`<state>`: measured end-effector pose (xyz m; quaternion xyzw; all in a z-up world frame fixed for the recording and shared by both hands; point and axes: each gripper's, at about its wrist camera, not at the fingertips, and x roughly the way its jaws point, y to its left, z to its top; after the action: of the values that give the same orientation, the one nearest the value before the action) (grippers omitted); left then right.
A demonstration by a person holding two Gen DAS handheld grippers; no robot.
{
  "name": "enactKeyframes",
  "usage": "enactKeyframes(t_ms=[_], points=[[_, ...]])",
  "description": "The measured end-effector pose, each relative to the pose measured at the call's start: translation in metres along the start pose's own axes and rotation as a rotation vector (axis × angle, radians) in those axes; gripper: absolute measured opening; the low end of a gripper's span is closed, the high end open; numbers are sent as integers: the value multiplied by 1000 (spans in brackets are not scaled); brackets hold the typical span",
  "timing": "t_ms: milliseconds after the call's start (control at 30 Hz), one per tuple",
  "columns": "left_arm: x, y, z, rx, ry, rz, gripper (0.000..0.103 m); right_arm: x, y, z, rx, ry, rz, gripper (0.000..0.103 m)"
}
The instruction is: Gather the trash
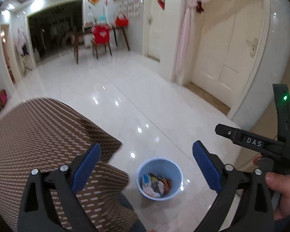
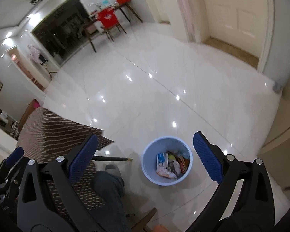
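Note:
A light blue trash bin (image 1: 176, 171) stands on the white tiled floor beside the table, holding several crumpled wrappers and papers (image 1: 155, 185). It also shows in the right wrist view (image 2: 147, 160) with the trash (image 2: 171, 166) inside. My left gripper (image 1: 146, 167) is open and empty, held high above the bin. My right gripper (image 2: 145, 159) is open and empty, also high above the bin. The right gripper's body shows at the right of the left wrist view (image 1: 261, 145), held by a hand.
A table with a brown patterned cloth (image 1: 38, 145) is at the left, its corner near the bin. A person's jeans leg (image 2: 110, 197) and slipper are below. A cream door (image 1: 228, 44), curtain and a far dining table with red chair (image 1: 101, 35) stand across the glossy floor.

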<state>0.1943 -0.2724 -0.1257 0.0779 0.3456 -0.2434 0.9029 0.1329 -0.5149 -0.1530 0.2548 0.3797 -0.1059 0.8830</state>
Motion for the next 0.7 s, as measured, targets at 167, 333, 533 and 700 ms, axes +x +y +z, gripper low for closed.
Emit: enactKeyframes(t_ms=[167,333,533,700], points=[[-66,30,1,-5,-127,111,97,-47,53,-1,-79,-83,38,97],[-108,64,-3,-61,-140,184,97,-79,99,-10,-161,-143,55,97],[-169,88,-13,-97,-236,275,98,-124,158,-27,-267,-237,98,97],[-208,89,-22,-89,-320,333,98,-157,198,-46,-352,-320,120,97]])
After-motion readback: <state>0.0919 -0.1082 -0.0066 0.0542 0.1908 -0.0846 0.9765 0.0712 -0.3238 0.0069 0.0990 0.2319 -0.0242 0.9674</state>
